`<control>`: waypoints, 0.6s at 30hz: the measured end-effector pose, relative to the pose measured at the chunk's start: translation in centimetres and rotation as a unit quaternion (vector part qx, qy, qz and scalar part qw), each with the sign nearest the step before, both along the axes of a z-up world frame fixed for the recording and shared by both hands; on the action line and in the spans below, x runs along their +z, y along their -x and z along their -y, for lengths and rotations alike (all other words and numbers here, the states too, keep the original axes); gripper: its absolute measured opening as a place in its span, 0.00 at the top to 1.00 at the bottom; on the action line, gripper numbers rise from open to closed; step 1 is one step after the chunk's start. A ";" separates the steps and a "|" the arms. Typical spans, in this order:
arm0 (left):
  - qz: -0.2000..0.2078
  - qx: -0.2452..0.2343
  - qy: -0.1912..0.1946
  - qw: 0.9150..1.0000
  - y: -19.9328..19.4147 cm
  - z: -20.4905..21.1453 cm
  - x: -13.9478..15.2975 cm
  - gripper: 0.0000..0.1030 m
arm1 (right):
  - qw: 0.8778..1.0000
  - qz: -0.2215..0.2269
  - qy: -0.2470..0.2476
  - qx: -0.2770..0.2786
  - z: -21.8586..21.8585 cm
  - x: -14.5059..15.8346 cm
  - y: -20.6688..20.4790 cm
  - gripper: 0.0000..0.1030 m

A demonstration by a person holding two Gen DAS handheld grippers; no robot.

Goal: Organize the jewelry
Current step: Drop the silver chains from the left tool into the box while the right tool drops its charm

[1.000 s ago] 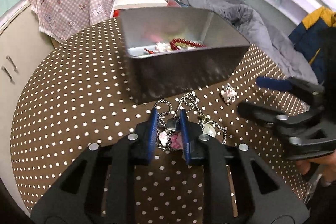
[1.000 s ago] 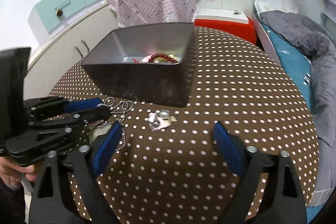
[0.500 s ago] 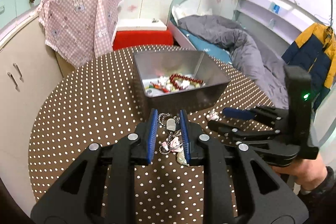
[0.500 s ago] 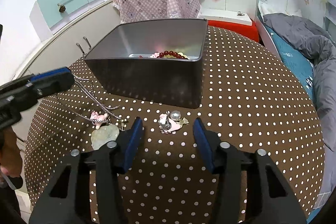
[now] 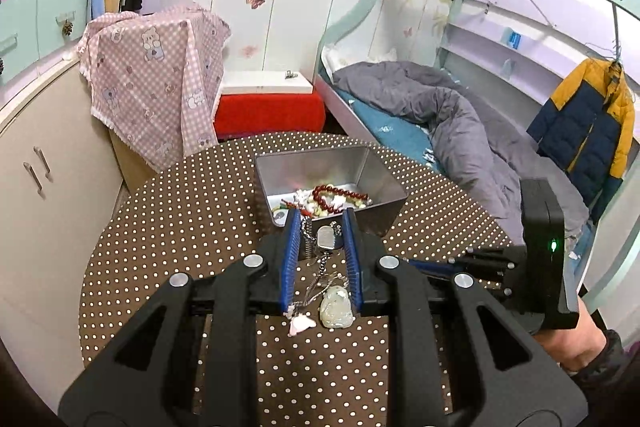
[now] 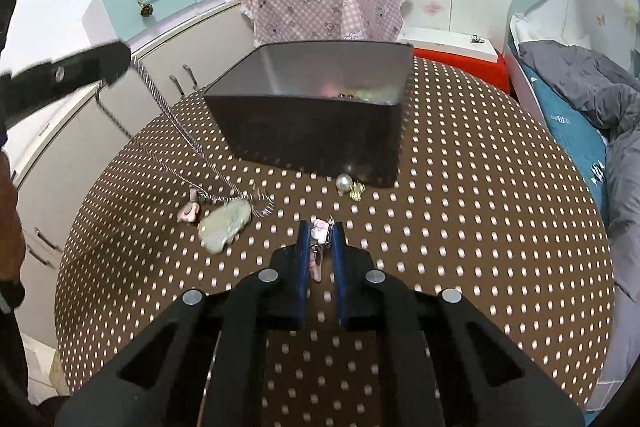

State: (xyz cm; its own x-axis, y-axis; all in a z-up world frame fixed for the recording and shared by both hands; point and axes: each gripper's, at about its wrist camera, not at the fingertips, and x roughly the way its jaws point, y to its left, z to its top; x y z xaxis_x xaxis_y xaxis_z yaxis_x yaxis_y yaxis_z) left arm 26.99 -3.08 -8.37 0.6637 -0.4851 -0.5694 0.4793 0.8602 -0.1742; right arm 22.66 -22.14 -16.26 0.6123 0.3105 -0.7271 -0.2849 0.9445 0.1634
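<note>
Our left gripper [image 5: 320, 227] pinches the necklace chain [image 6: 176, 131]; its pale pendant [image 6: 224, 225] hangs low and could snag the tin [image 5: 384, 183] rim. Our right gripper [image 6: 320, 227] clamps a pink charm [image 6: 320, 233], whose pearl [image 6: 344, 182] may slip loose.

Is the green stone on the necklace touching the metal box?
Apart. The right wrist view shows the green stone hanging well left of and nearer than the metal box, with dotted tablecloth between them.

No writing, label, brand or number can be read anywhere in either wrist view, on the table or around it.
</note>
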 end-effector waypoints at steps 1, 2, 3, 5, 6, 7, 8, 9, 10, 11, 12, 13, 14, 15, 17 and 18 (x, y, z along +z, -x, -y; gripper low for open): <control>0.003 -0.001 0.002 1.000 0.1 0.0 0.2 0.79 | 1.000 -0.002 -0.002 -0.001 0.2 0.0 0.2 0.91; 0.005 -0.001 0.002 1.000 0.2 -0.1 0.4 0.79 | 1.000 -0.003 -0.014 -0.002 0.5 0.1 0.4 0.91; 0.007 -0.002 0.003 1.000 0.3 -0.1 0.5 0.79 | 0.999 -0.005 -0.033 -0.003 0.9 0.2 0.4 0.91; 0.009 -0.003 0.010 1.000 0.4 -0.3 0.9 0.79 | 0.996 -0.010 -0.083 -0.005 1.9 0.7 0.3 0.91; 0.010 -0.003 0.013 1.000 0.5 -0.4 1.0 0.79 | 0.993 -0.012 -0.115 -0.004 2.5 1.0 0.2 0.91; 0.012 -0.002 0.014 1.000 0.6 -0.6 1.2 0.79 | 0.988 -0.017 -0.152 -0.002 3.2 1.3 0.1 0.91; 0.014 -0.002 0.015 1.000 0.7 -0.8 1.4 0.79 | 0.984 -0.021 -0.179 0.001 3.6 1.5 -0.1 0.91; 0.018 -0.003 0.018 1.000 0.9 -1.0 1.7 0.79 | 0.978 -0.025 -0.208 0.003 4.2 1.7 -0.2 0.91; 0.020 -0.003 0.019 1.000 1.1 -1.2 2.0 0.79 | 0.972 -0.028 -0.233 0.006 4.6 1.9 -0.3 0.91; 0.024 -0.003 0.022 0.999 1.3 -1.3 2.4 0.79 | 0.969 -0.028 -0.244 0.008 4.9 2.1 -0.3 0.91; 0.028 -0.003 0.023 0.999 1.4 -1.4 2.7 0.79 | 0.968 -0.028 -0.249 0.008 5.0 2.3 -0.3 0.91; 0.034 -0.003 0.023 0.999 1.7 -1.5 3.2 0.79 | 0.970 -0.026 -0.243 0.007 5.0 2.5 -0.2 0.91; 0.040 -0.005 0.023 0.999 1.9 -1.5 3.7 0.79 | 0.971 -0.024 -0.237 0.007 4.8 2.8 -0.2 0.91; 0.046 -0.006 0.023 0.999 2.1 -1.6 4.1 0.79 | 0.973 -0.021 -0.231 0.006 4.8 3.1 -0.2 0.91; 0.053 -0.009 0.023 0.998 2.4 -1.5 4.8 0.79 | 0.978 -0.009 -0.209 0.004 4.4 4.0 0.0 0.91; 0.056 -0.011 0.023 0.998 2.4 -1.4 5.2 0.79 | 0.981 -0.002 -0.195 0.002 4.2 4.5 0.0 0.91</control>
State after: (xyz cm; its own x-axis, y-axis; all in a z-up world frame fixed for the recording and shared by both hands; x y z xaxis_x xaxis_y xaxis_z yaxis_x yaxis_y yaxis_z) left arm 24.55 -1.72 -3.18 0.7110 -0.5239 -0.4690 0.5162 0.8418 -0.1577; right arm 22.69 -26.31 -11.74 0.6074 0.5682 -0.5552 -0.2873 0.8087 0.5134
